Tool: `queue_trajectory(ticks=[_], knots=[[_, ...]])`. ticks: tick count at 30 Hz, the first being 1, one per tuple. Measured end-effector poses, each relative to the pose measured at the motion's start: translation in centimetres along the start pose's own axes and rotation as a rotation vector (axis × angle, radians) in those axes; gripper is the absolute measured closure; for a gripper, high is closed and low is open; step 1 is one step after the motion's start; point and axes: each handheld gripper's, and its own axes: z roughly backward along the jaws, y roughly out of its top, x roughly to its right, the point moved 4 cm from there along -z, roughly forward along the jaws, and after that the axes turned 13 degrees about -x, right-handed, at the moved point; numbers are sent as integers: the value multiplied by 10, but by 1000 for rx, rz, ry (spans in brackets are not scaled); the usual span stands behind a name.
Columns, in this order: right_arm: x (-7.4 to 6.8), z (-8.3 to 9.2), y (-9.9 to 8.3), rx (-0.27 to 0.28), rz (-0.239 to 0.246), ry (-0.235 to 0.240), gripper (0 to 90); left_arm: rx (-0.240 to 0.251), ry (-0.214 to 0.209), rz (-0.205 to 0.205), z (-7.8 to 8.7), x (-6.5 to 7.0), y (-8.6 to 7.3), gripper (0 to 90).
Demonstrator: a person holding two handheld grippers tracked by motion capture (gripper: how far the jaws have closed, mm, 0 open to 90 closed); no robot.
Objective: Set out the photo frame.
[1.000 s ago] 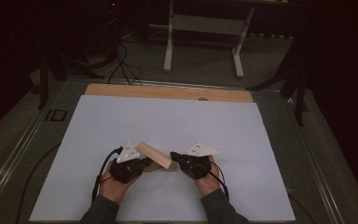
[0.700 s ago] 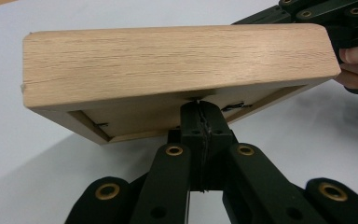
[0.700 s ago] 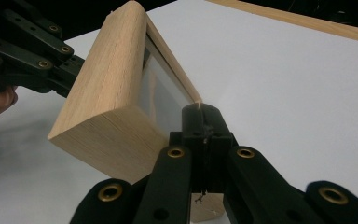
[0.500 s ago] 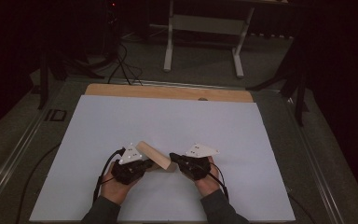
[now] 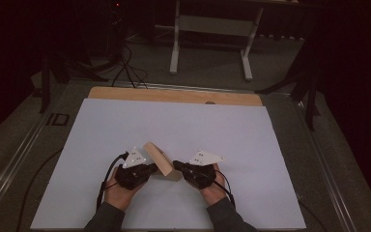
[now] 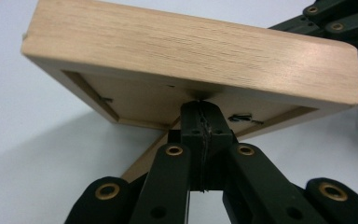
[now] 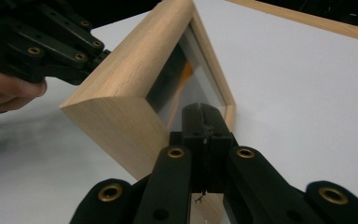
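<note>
Near the white sheet's [image 5: 232,130] 6 o'clock edge a wooden picture frame [image 5: 160,159] stands tilted between both grippers. At its 9 o'clock, the left gripper [image 5: 150,167] has its jaws fully closed, tips against the frame's back; at 3 o'clock, the right gripper [image 5: 176,165] is closed too, tips at the glass side.

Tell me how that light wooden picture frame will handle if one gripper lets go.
The light wooden picture frame looks stiff: thick, solid-looking sides. It stands tilted between the shut left gripper and right gripper, so it would probably tip flat. Its glass front seems fragile.
</note>
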Motion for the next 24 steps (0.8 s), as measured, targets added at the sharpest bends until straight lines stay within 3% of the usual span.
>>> queue_trajectory(ticks=[24], knots=[[-20, -10, 3, -15, 44, 42, 898, 18, -11, 55, -7, -8, 3, 896]])
